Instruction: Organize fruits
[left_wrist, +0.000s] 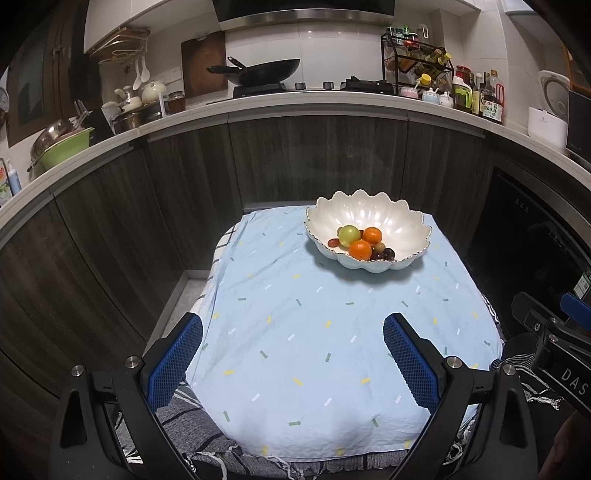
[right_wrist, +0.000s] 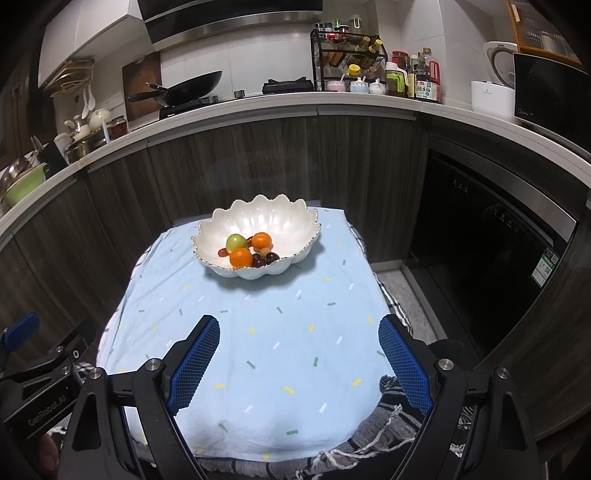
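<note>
A white scalloped bowl (left_wrist: 402, 225) stands at the far side of a small table under a light blue cloth (left_wrist: 314, 332). In it lie two oranges (left_wrist: 360, 250), a green fruit (left_wrist: 349, 236) and several dark red grapes (left_wrist: 388, 253). The bowl also shows in the right wrist view (right_wrist: 288, 225), with the oranges (right_wrist: 241, 257) and green fruit (right_wrist: 236, 242). My left gripper (left_wrist: 293, 328) is open and empty above the near part of the cloth. My right gripper (right_wrist: 299, 332) is open and empty, also over the near part.
Dark wood cabinets and a white kitchen counter (left_wrist: 295, 105) run behind the table, with a wok (left_wrist: 258, 72) and bottles on top. A black oven (right_wrist: 480, 266) stands right of the table. The right gripper's body (left_wrist: 554, 343) shows at the left view's right edge.
</note>
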